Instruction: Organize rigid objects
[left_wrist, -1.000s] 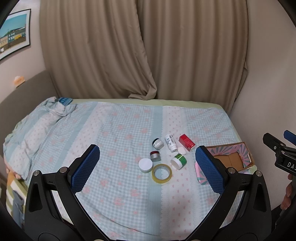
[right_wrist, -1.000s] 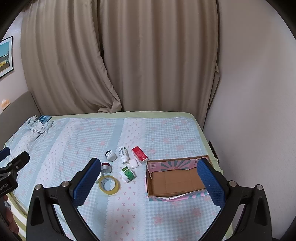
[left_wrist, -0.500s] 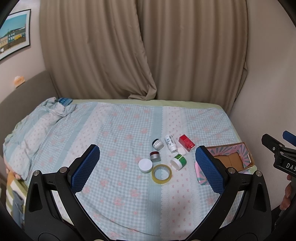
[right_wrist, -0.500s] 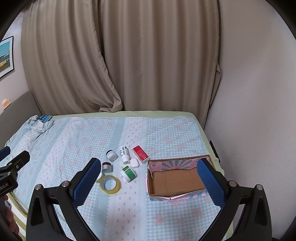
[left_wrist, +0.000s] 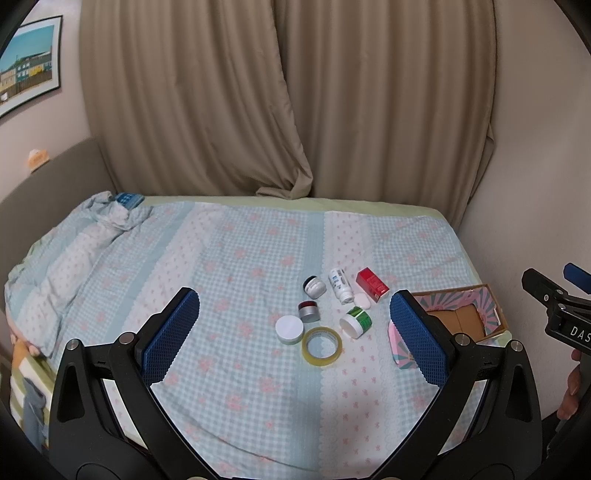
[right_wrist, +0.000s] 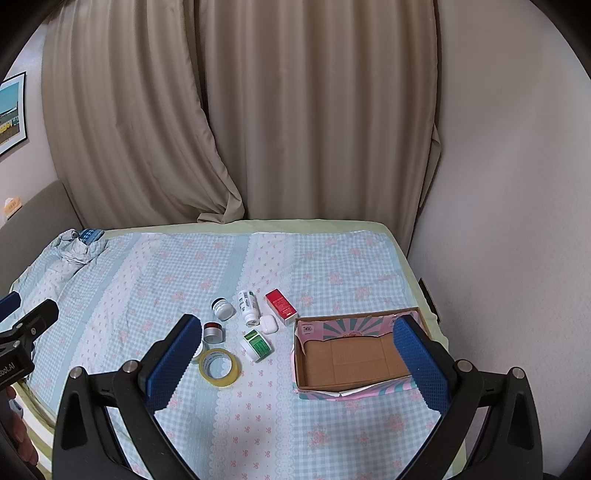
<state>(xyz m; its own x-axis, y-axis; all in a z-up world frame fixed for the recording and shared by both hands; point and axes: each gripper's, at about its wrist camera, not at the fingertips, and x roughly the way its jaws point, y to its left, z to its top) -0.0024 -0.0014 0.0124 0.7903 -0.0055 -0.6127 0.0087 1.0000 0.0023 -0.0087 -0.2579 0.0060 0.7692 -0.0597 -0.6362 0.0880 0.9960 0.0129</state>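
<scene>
Several small items lie grouped on the checked bedspread: a yellow tape roll, a white-lidded jar, a green-labelled jar, a red-topped silver tin, a dark-lidded jar, a white bottle, a red box and a white earbud case. An open pink cardboard box sits right of them, holding nothing. My left gripper and right gripper hover open above the bed's near edge, both holding nothing.
Beige curtains hang behind the bed. A wall runs close along the bed's right side. Bunched bedding with a blue object lies at the far left corner. A hand holds the other gripper at the right edge of the left wrist view.
Both views have shifted very slightly; the objects sit a touch higher in the left wrist view. Nothing on the bed has moved and both grippers stay open.
</scene>
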